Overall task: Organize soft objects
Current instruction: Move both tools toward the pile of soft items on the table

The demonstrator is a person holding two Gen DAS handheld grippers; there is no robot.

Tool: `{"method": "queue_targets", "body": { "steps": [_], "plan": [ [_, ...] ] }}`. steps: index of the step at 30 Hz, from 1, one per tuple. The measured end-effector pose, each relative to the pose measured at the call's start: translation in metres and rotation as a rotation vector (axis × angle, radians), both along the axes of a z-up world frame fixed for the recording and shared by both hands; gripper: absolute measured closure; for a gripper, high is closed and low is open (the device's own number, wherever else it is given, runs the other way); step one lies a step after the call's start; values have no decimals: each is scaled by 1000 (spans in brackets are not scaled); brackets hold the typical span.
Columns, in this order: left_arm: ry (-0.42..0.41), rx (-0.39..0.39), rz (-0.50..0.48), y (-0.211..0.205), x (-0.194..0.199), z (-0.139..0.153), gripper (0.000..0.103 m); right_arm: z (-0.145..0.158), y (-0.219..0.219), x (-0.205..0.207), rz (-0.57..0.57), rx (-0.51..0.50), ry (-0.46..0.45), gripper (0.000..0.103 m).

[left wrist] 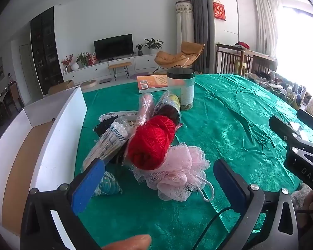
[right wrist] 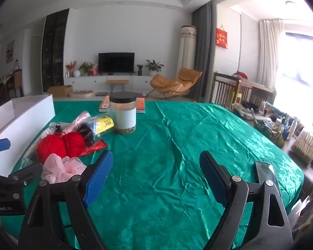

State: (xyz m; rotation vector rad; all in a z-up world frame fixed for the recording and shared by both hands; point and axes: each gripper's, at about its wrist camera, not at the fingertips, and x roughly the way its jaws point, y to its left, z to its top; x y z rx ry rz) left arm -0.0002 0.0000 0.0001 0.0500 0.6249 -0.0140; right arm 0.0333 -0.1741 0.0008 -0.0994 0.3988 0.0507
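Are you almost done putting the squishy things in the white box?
Not yet, it looks like the start. Done: nothing soft shows in the white box. In hand: nothing; the left tongs hang open by the pink bath pouf, and the right tongs are open over bare green cloth. Left: the red yarn, the pouf and the wrapped packets are all in one pile.
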Motion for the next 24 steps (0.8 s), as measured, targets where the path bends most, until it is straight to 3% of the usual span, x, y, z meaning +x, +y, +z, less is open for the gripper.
{"method": "queue_targets", "body": {
  "steps": [9,14,24],
  "plan": [
    [1,26,-5,3,-1,2,0,0,2,-1,10,4,5,16],
    [27,165,-6,-7,3,-7,0,4,-2,-4,20,14,1,16],
    [50,134,9,8,7,2,0,1,-4,-2,29,27,9,16]
  ]
}}
